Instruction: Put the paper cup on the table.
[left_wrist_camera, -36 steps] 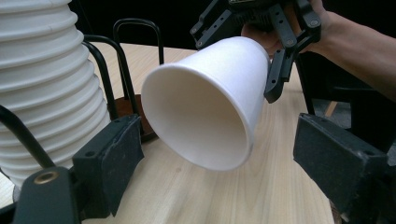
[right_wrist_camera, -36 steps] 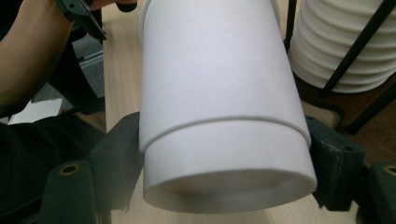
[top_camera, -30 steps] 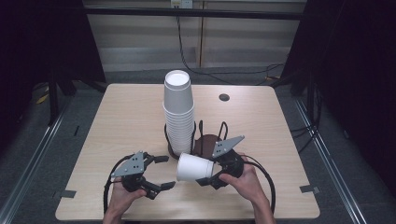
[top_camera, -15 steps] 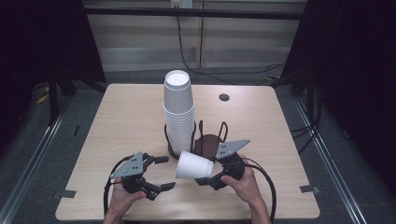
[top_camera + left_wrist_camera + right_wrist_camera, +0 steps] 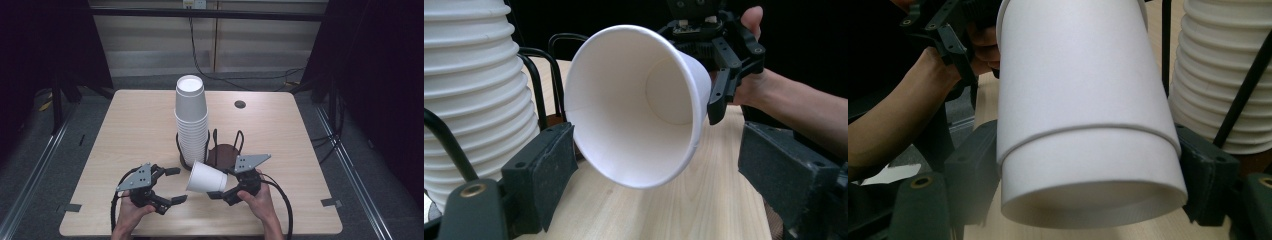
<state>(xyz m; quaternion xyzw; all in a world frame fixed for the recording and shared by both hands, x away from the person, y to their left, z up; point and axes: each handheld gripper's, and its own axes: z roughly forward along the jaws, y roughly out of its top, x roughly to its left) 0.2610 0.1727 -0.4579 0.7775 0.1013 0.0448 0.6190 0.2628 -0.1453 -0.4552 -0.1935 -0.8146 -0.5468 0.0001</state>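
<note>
Black left claw sits spread and empty, facing the cup's mouth. The cup hangs sideways over the table's front, with the right claw pinching its base end. Looks like two nested, so I'd grab the outer rim and pull straight. The stack and rack just behind are easy to bump.

On the counter, a tall stack of cups stands near the middle, set in a wire holder whose right-hand slot is open beside it. Far behind and to the right lies a small round disc. Nearer the front edge, a single cup hangs on its side in front of the holder, mouth turned left. The left gripper sits left of that cup, with a gap between; the right gripper is at the cup's base on its right.
</note>
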